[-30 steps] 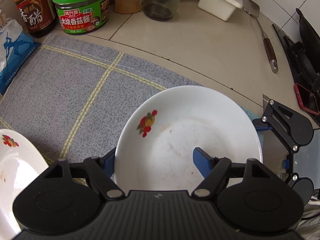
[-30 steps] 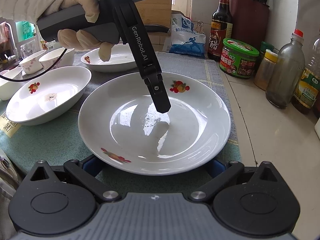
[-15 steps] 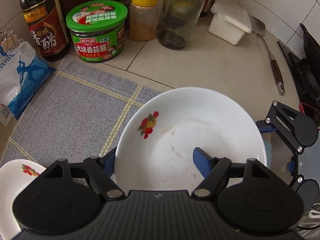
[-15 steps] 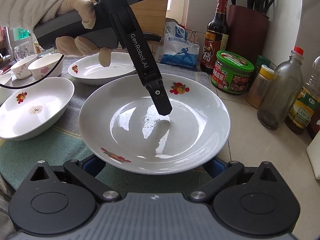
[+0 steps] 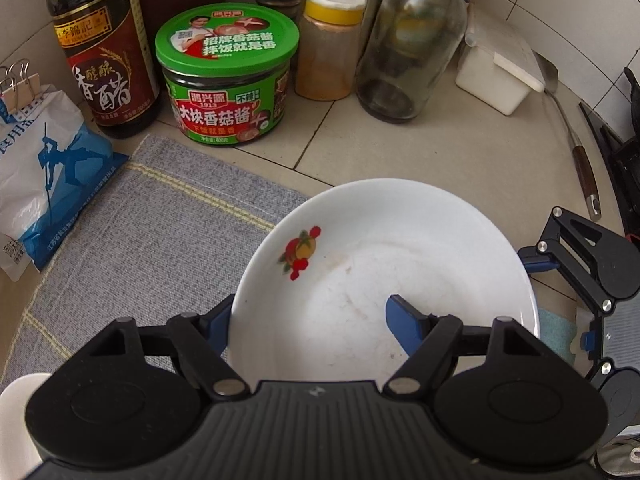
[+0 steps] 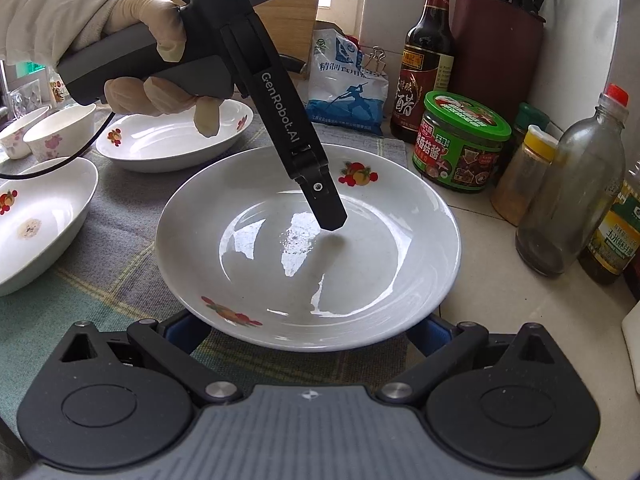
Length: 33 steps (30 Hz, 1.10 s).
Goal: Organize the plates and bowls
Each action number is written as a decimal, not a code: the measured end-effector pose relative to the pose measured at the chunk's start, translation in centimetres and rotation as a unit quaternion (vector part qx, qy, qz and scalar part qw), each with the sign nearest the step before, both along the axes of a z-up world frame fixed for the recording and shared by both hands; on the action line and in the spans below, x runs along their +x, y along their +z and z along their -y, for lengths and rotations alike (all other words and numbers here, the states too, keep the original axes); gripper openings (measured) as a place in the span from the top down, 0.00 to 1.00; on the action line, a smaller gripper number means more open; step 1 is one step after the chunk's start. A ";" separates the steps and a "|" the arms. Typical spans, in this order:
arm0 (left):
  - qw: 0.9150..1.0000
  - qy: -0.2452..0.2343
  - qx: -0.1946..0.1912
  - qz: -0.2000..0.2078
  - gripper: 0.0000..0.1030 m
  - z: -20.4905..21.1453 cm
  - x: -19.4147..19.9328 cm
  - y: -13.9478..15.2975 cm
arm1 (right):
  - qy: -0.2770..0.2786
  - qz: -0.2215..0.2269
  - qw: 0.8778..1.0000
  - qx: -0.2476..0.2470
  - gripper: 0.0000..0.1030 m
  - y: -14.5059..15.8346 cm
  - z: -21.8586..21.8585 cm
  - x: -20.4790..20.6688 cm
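- Beige tiled counter [image 5: 460, 148] runs along a white tiled wall, with a grey checked mat [image 5: 140, 240] laid over its left part.
- Left gripper [image 5: 308, 316] is clamped on the white plate [image 5: 420, 240]. One blue finger sits inside the dish and the other outside the left rim, so the plate wall is between them.
- A gloved hand [image 6: 148, 52] holds that gripper by its handle, far left in the right wrist view. The inner finger slants down onto the plate's glossy floor.
- Right gripper [image 6: 306, 330] reaches in from the plate's opposite side. Its blue fingers go under the near rim on either side, and the pads are hidden, so I cannot tell whether it grips.
- The plate has fruit prints on its rim. It sits half over the mat's right edge and half over bare counter.
- On the far-left mat lie another fruit-print plate [image 6: 172, 148] and a deeper dish [image 6: 36, 220]. Two small flowered bowls [image 6: 60, 132] stand beyond them.
- Along the far wall stand a salt bag [image 5: 48, 168], a dark vinegar bottle [image 5: 102, 48], a green-lidded jar [image 5: 226, 80], a yellow-capped spice jar [image 5: 330, 52] and a clear glass bottle [image 5: 408, 48].
- Further right are a white box [image 5: 496, 76] and a spatula [image 5: 576, 136] lying flat.
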State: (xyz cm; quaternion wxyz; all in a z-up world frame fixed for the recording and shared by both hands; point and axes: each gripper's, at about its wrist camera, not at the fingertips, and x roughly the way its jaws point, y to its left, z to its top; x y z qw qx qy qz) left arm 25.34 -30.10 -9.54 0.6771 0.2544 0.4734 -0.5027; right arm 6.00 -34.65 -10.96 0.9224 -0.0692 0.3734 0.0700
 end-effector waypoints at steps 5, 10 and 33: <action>1.000 0.003 -0.002 0.001 0.25 0.1 0.4 -0.2 | -0.003 0.000 1.000 0.006 0.00 -0.1 0.3 0.5; 1.000 0.006 -0.004 0.003 0.25 0.4 0.6 -0.7 | -0.010 -0.002 1.000 0.010 0.00 -0.3 0.4 0.6; 0.991 0.077 -0.073 0.084 0.16 -6.7 -5.5 7.2 | -0.044 -0.015 0.999 0.015 0.00 2.6 -0.7 -4.4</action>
